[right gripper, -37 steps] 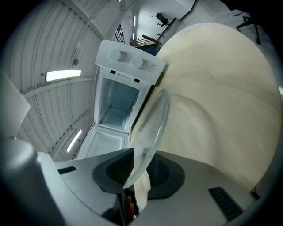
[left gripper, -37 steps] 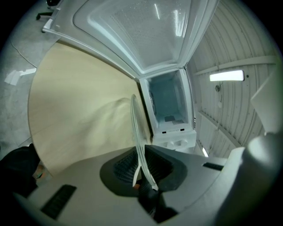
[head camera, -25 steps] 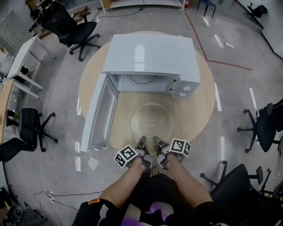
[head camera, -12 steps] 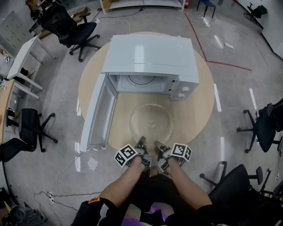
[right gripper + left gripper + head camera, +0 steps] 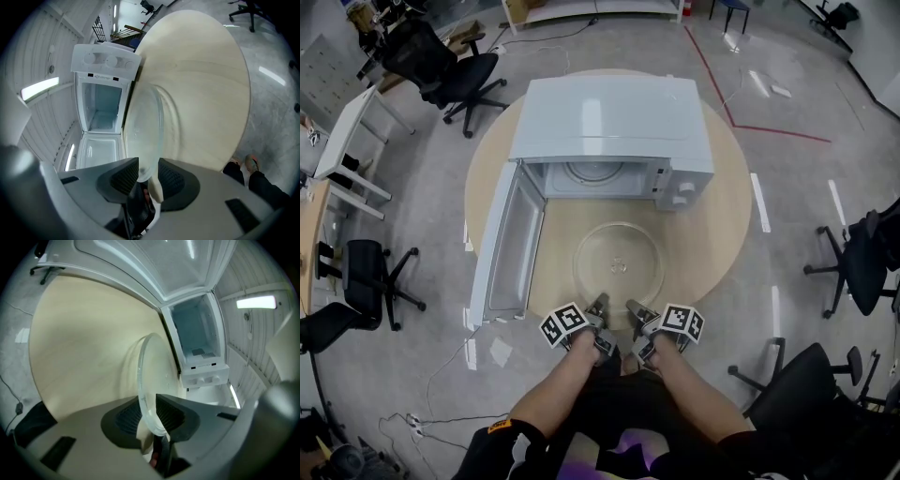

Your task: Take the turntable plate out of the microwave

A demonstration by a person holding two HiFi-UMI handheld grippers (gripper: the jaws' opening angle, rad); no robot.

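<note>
The clear round glass turntable plate point(image 5: 619, 265) is faint against the pale wood, and in the head view its near rim is covered by the gripper tips. It lies flat on the round wooden table point(image 5: 717, 234), outside and just in front of the white microwave oven point(image 5: 609, 117), being round with no long axis. The hinged door point(image 5: 502, 248) stands swung wide open; the cavity point(image 5: 592, 174) shows only a dim ring on its floor. The left gripper point(image 5: 599, 302) and right gripper point(image 5: 634, 307) each straddle the near rim; both sets of jaws have just been opening and stand spread, pads loose beside the glass.
</note>
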